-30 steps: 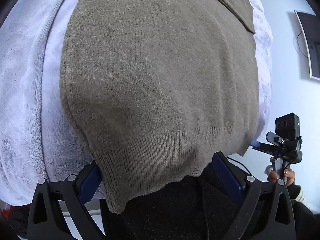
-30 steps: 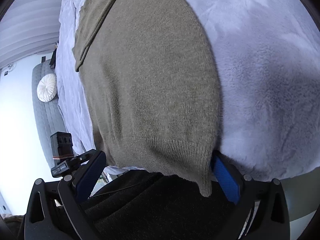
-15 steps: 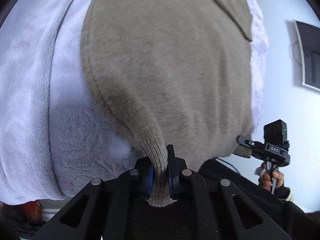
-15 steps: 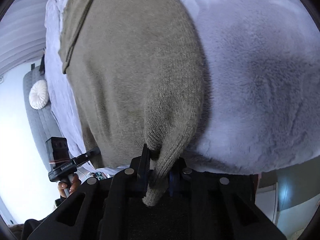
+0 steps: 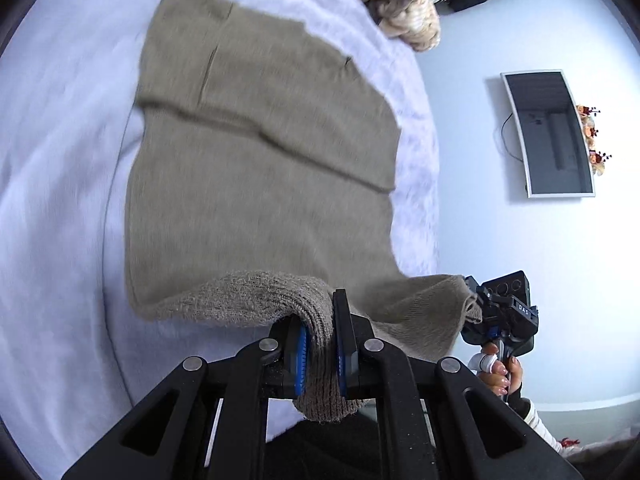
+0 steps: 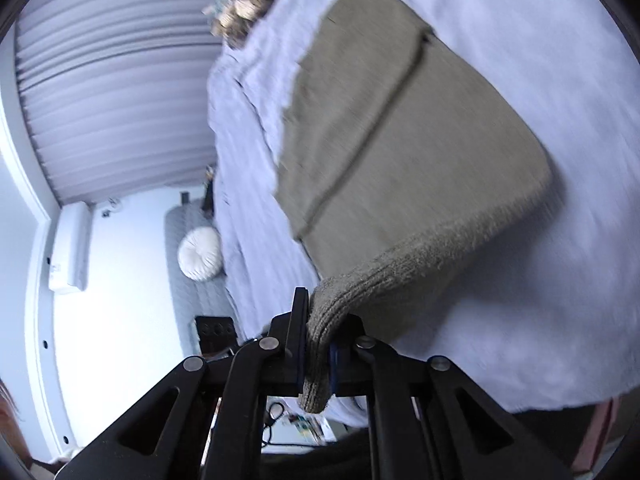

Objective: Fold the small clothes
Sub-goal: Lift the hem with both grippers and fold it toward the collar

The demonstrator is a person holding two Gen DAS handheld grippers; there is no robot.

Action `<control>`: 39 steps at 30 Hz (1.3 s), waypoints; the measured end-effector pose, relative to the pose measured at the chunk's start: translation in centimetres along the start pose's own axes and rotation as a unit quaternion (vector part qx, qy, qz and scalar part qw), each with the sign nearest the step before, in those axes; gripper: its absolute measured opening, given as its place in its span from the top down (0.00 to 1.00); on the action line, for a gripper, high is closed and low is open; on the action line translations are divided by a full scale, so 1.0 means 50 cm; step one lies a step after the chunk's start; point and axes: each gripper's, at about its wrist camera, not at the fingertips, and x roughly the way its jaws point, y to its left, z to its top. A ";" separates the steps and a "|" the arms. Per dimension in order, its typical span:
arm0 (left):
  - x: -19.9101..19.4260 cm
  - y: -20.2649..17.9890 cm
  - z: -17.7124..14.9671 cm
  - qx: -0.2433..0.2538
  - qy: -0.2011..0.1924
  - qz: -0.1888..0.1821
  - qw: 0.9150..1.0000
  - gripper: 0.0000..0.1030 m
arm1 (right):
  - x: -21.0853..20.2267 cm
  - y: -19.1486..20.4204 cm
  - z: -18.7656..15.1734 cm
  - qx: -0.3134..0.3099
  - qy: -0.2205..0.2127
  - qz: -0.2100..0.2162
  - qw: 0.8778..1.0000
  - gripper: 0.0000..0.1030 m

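**Ana:** Since the earlier frames, both grippers had gone from gaping at the hem to clamping it, and the near edge of the sweater had come up off the bed. From the left wrist, the left gripper [image 5: 320, 344] was clenched on the ribbed hem, a tuft of knit poking out below the pads. The sweater [image 5: 260, 168] lay spread on the white blanket [image 5: 60, 200], its far part flat with one fold already across it, the near edge lifted.

**Ben:** And the other side?

**Ana:** Near right in that view, the right gripper [image 5: 476, 300] held the hem's other corner, with a hand [image 5: 500, 368] on its handle. Far off, a knit bundle [image 5: 400, 12] sat by the blanket's edge and a screen [image 5: 548, 132] hung on the wall.

**Ben:** From the right wrist?

**Ana:** Much the same: the right gripper [image 6: 318, 344] was shut on the hem, with the sweater [image 6: 400, 140] running away over the blanket [image 6: 560, 280]. A round cushion [image 6: 200, 254] lay far left.

**Ben:** How should the fold go?

**Ana:** I'd say carry both corners forward at equal height, keep the hem taut between them, and lay it square on the far edge before letting go.

**Ben:** Anything unclear?

**Ana:** Both views were motion-blurred. The sleeves weren't clearly visible, the left gripper was mostly hidden in the right view, and the right pad was largely covered by knit.
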 end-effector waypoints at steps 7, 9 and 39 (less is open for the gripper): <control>-0.038 -0.029 0.183 0.025 -0.071 0.026 0.997 0.88 | 0.038 0.105 0.147 -0.041 -0.033 0.026 0.998 0.92; -0.031 -0.038 0.219 0.024 -0.091 0.046 0.995 0.88 | 0.051 0.121 0.202 -0.051 -0.029 0.021 0.998 0.92; 0.073 0.012 0.417 0.034 -0.142 0.232 0.962 0.31 | 0.203 0.051 0.578 -0.007 -0.051 -0.052 0.997 0.57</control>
